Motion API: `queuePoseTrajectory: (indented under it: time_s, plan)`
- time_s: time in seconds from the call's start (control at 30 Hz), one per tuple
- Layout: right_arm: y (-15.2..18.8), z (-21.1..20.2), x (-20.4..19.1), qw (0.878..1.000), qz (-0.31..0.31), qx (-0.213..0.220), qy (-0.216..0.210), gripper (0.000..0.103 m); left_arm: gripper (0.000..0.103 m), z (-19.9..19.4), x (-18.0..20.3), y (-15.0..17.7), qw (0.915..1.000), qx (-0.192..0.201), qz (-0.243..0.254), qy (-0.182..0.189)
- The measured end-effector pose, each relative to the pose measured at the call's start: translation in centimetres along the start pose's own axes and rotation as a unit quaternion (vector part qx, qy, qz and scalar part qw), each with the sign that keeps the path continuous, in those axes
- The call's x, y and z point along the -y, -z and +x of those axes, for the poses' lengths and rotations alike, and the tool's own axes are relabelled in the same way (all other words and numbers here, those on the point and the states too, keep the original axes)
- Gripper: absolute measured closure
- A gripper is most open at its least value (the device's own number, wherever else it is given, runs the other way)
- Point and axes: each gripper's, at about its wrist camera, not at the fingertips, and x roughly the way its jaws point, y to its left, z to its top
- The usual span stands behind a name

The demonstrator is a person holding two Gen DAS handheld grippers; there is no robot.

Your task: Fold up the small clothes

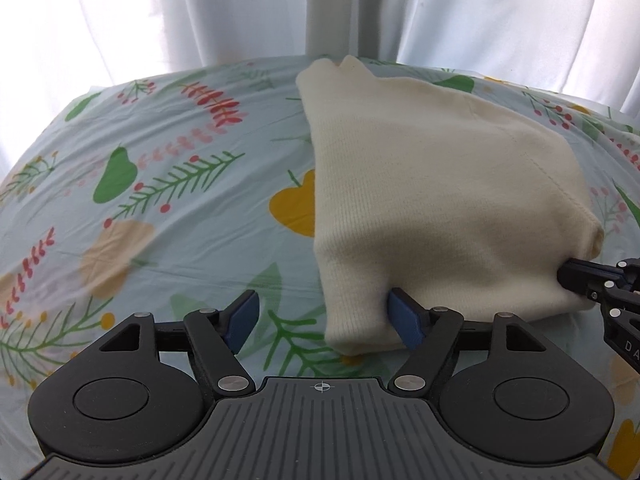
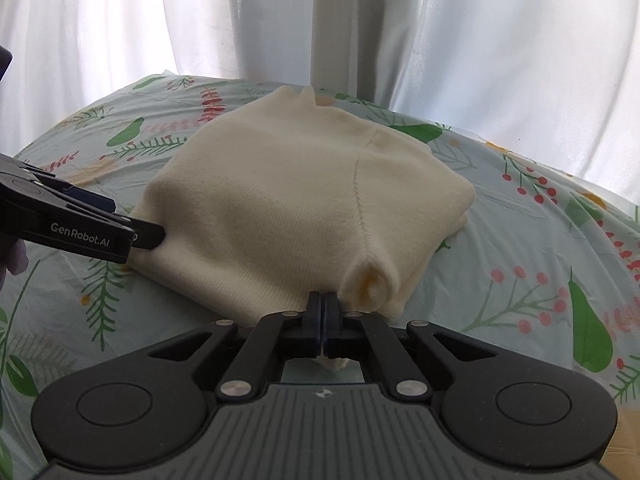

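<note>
One cream knitted garment (image 1: 432,184), folded into a thick pad, lies on the pale blue sheet printed with leaves and berries (image 1: 160,168), in front of the white curtain (image 1: 200,8). Left gripper (image 1: 324,318): fingers spread wide, right blue pad (image 1: 404,318) touching the garment's near edge, left pad on the bare sheet beside it. Right gripper (image 2: 321,312): fingers closed on the garment's near corner, a cream fold pinched between them. Count: one garment, two grippers.
</note>
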Motion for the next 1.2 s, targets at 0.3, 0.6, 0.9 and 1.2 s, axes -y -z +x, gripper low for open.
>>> queuePoseTrajectory:
  time_s: [0.3, 0.6, 0.9, 1.2]
  plan:
    - [-0.1, -2.9, 2.4, 0.988, 0.151, -0.003, -0.029, 0.068, 0.037, -2.4, -2.1, 0.7, 0.999, -0.015, -0.037, 0.019]
    - [-3.6, -2.5, 3.6, 0.975, 0.215, 0.051, -0.004, 0.076, 0.034, -0.8, -0.5, -4.5, 0.9991, 0.034, -0.014, 0.023]
    - [-3.1, 2.3, 0.9, 0.993, 0.062, 0.026, 0.096, 0.083, 0.021, 1.9, -0.8, -4.3, 0.9978, 0.039, -0.012, 0.052]
    - [-2.1, 1.2, 0.4, 0.996, 0.034, 0.02, 0.084, 0.076, 0.02, 0.9, -1.4, -3.2, 0.9978, 0.037, -0.013, 0.053]
